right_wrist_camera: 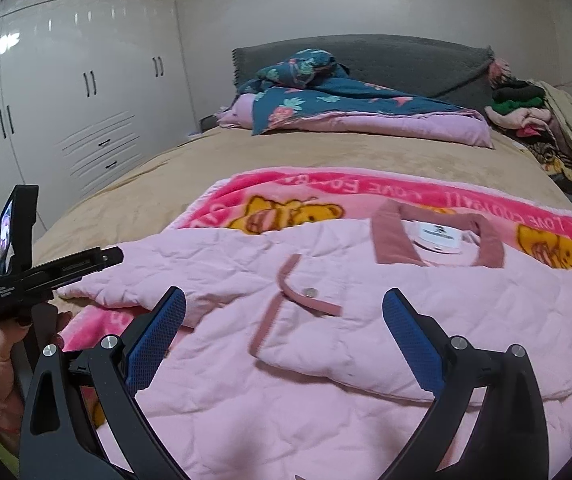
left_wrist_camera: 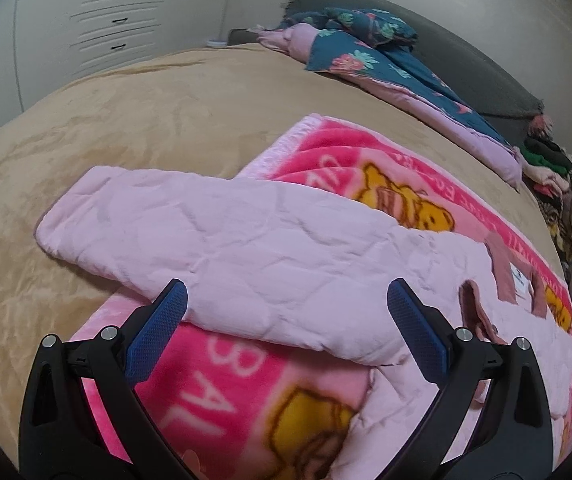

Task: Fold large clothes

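Observation:
A pale pink quilted jacket [right_wrist_camera: 366, 320] with a dusty-rose collar [right_wrist_camera: 434, 236] lies front up on a pink bear-print blanket [right_wrist_camera: 326, 196] on the bed. Its left sleeve [left_wrist_camera: 190, 232] stretches out to the left over the blanket edge. My left gripper [left_wrist_camera: 286, 296] is open and empty, hovering just above the sleeve near the armpit. My right gripper [right_wrist_camera: 284, 300] is open and empty above the chest pocket [right_wrist_camera: 310, 312]. The left gripper's body and the hand holding it [right_wrist_camera: 14, 280] show at the left of the right wrist view.
The bed has a tan cover [left_wrist_camera: 158, 112]. A folded teal floral quilt [right_wrist_camera: 326, 96] lies at the grey headboard [right_wrist_camera: 406, 60]. A heap of clothes [right_wrist_camera: 546, 120] sits at the right. White wardrobes [right_wrist_camera: 78, 112] stand to the left.

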`<action>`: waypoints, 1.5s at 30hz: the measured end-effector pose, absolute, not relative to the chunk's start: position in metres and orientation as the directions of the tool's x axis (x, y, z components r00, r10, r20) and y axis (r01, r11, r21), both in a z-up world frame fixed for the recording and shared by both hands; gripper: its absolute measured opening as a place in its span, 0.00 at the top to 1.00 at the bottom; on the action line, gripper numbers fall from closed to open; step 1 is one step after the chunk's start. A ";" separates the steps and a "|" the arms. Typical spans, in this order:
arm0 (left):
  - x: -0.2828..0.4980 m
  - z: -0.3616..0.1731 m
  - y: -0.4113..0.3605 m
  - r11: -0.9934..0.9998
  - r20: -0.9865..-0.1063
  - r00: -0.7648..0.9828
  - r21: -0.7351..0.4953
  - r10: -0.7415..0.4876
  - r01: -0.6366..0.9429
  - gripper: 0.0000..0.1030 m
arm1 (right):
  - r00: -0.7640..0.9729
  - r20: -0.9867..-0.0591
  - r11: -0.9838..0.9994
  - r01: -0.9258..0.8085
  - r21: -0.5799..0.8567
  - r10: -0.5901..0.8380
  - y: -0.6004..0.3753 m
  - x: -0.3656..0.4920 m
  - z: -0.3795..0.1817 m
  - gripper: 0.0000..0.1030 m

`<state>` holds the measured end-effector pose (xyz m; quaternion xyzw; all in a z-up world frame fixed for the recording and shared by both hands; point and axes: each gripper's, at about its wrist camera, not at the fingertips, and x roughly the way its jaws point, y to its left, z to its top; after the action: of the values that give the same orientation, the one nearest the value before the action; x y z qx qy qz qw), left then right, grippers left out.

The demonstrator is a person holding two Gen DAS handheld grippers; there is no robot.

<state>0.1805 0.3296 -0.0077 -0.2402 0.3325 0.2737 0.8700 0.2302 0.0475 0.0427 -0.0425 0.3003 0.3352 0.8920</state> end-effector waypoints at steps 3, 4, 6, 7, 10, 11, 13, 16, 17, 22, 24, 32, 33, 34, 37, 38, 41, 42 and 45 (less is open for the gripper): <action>0.177 -0.011 0.338 0.717 -0.716 0.615 -0.233 0.330 -0.657 0.09 | 0.581 -0.566 0.756 -0.643 0.120 0.584 0.063 0.228 0.041 0.05; 0.176 -0.012 0.340 0.713 -0.717 0.612 -0.233 0.333 -0.662 0.09 | 0.577 -0.568 0.752 -0.648 0.118 0.587 0.069 0.228 0.040 0.05; 0.174 -0.015 0.347 0.696 -0.723 0.604 -0.241 0.337 -0.677 0.09 | 0.571 -0.571 0.746 -0.655 0.116 0.590 0.077 0.227 0.038 0.04; 0.172 -0.016 0.349 0.690 -0.724 0.603 -0.246 0.337 -0.681 0.09 | 0.563 -0.575 0.740 -0.662 0.115 0.593 0.083 0.227 0.037 0.04; 0.170 -0.019 0.357 0.671 -0.729 0.589 -0.245 0.349 -0.700 0.09 | 0.550 -0.583 0.730 -0.674 0.115 0.599 0.094 0.227 0.033 0.04; 0.169 -0.021 0.360 0.662 -0.731 0.583 -0.244 0.354 -0.708 0.09 | 0.544 -0.586 0.726 -0.678 0.113 0.600 0.098 0.227 0.031 0.04; 0.167 -0.024 0.366 0.649 -0.737 0.576 -0.250 0.354 -0.719 0.09 | 0.537 -0.593 0.720 -0.685 0.108 0.600 0.105 0.227 0.028 0.04; 0.164 -0.031 0.377 0.621 -0.748 0.559 -0.257 0.357 -0.740 0.09 | 0.533 -0.602 0.719 -0.688 0.101 0.595 0.115 0.227 0.023 0.04; 0.162 -0.034 0.381 0.609 -0.753 0.552 -0.260 0.357 -0.749 0.09 | 0.536 -0.605 0.721 -0.686 0.095 0.589 0.118 0.228 0.020 0.04; 0.155 -0.045 0.397 0.556 -0.767 0.529 -0.278 0.362 -0.783 0.09 | 0.558 -0.611 0.743 -0.664 0.076 0.561 0.130 0.230 0.010 0.04; 0.151 -0.050 0.404 0.532 -0.773 0.523 -0.291 0.359 -0.795 0.09 | 0.560 -0.616 0.748 -0.659 0.073 0.554 0.135 0.231 0.004 0.04; 0.143 -0.069 0.424 0.453 -0.798 0.489 -0.312 0.352 -0.835 0.09 | 0.539 -0.633 0.737 -0.672 0.074 0.556 0.151 0.233 -0.010 0.04; 0.143 -0.073 0.427 0.438 -0.804 0.482 -0.315 0.347 -0.842 0.09 | 0.539 -0.633 0.736 -0.673 0.073 0.555 0.152 0.234 -0.011 0.04; 0.141 -0.076 0.431 0.425 -0.806 0.484 -0.327 0.341 -0.844 0.09 | 0.539 -0.633 0.736 -0.673 0.073 0.556 0.152 0.234 -0.012 0.04; 0.137 -0.082 0.444 0.391 -0.805 0.483 -0.344 0.345 -0.854 0.09 | 0.536 -0.636 0.737 -0.671 0.077 0.554 0.151 0.237 -0.014 0.04; 0.136 -0.084 0.449 0.380 -0.805 0.483 -0.351 0.344 -0.856 0.09 | 0.536 -0.638 0.738 -0.670 0.078 0.553 0.151 0.238 -0.015 0.04; 0.132 -0.090 0.464 0.354 -0.792 0.510 -0.395 0.336 -0.848 0.09 | 0.534 -0.642 0.743 -0.664 0.085 0.550 0.147 0.240 -0.017 0.04; 0.132 -0.091 0.468 0.357 -0.783 0.522 -0.406 0.338 -0.841 0.09 | 0.534 -0.643 0.746 -0.660 0.089 0.549 0.145 0.241 -0.018 0.04; 0.130 -0.097 0.477 0.338 -0.776 0.536 -0.433 0.332 -0.836 0.09 | 0.534 -0.646 0.752 -0.652 0.097 0.546 0.140 0.244 -0.019 0.04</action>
<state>0.1300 0.4773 -0.0969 -0.4298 0.2928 0.3822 0.7638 0.2437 0.1402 -0.0195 -0.0783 0.3396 0.3433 0.8721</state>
